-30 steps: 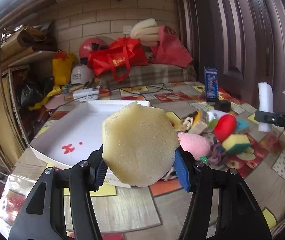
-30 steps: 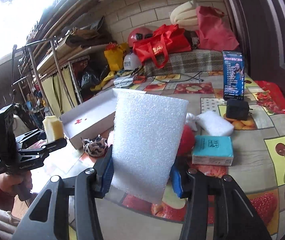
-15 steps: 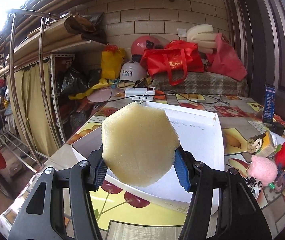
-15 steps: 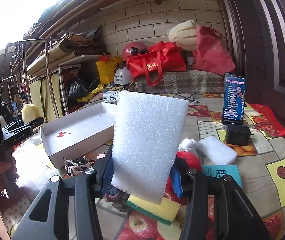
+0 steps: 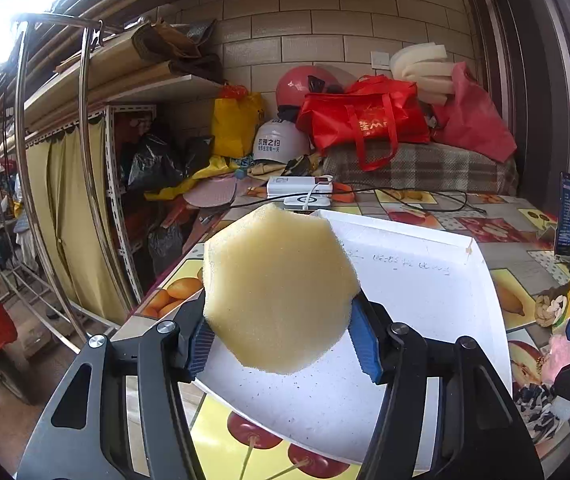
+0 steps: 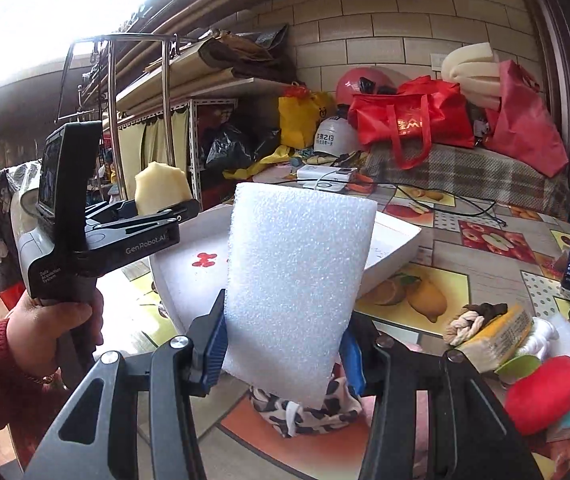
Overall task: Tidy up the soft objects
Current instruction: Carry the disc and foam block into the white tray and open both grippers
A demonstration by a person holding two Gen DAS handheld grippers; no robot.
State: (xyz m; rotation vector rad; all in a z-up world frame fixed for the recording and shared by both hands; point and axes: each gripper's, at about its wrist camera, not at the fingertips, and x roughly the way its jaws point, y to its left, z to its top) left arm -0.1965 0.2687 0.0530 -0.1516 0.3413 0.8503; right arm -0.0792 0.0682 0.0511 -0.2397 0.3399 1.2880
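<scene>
Both hands have swung left since a second ago, so the white tray now fills the view behind each load. Left gripper is clenched on a yellow sponge over the tray's near-left corner. Right gripper clamps a white foam block above a spotted cloth near the tray.

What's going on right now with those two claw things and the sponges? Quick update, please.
Left gripper shut on yellow sponge, above white tray. Right gripper shut on white foam, near the tray. Nothing blocking the tray.
</scene>
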